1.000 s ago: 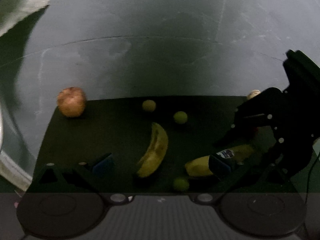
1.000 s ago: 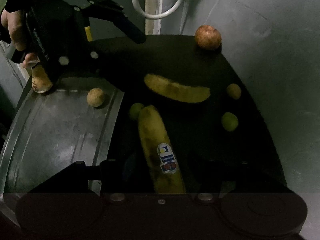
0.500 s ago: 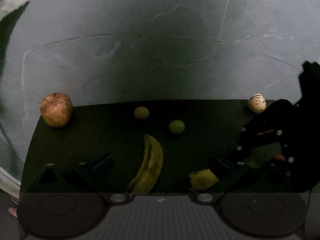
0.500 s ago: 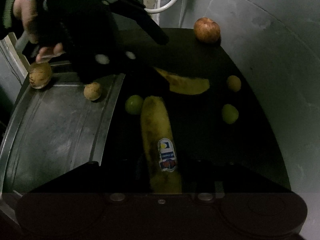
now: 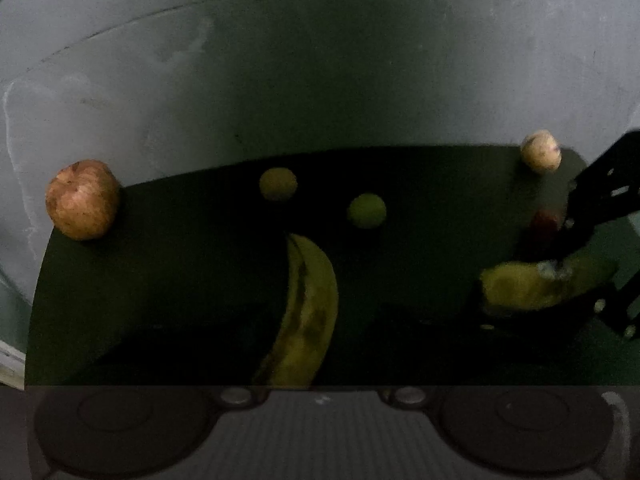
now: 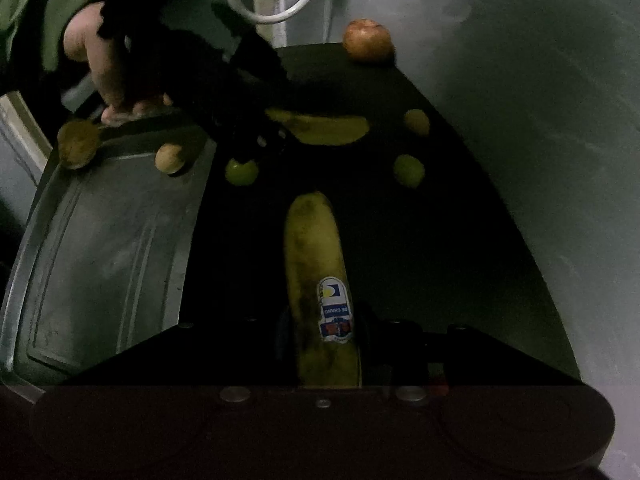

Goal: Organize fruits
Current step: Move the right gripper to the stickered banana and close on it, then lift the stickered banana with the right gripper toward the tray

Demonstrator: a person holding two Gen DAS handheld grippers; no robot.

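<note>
On the dark mat [image 5: 420,184] lies a spotted banana [image 5: 306,312], its near end between the dim fingers of my left gripper [image 6: 260,142]. The jaws are closing and I see no pad touching it. From the right wrist view that gripper hangs over the same banana's [image 6: 320,128] left end. My right gripper [image 6: 320,320] is shut on a second banana [image 6: 312,248] with a blue sticker; in the left wrist view it [image 5: 560,280] holds that banana [image 5: 528,288] at the mat's right. An apple [image 5: 82,200] sits at the mat's far left corner.
Small green and yellow fruits [image 5: 366,211] [image 5: 278,184] [image 6: 241,172] are scattered on the mat, with a pale one [image 5: 540,156] at its far right. A metal tray [image 6: 100,260] beside the mat holds two brown fruits [image 6: 78,148] [image 6: 170,158]. A hand [image 6: 108,68] grips the left tool.
My left gripper moved forward and down over the spotted banana, which now looks larger. My right gripper shut on the stickered banana and shifted sideways with it.
</note>
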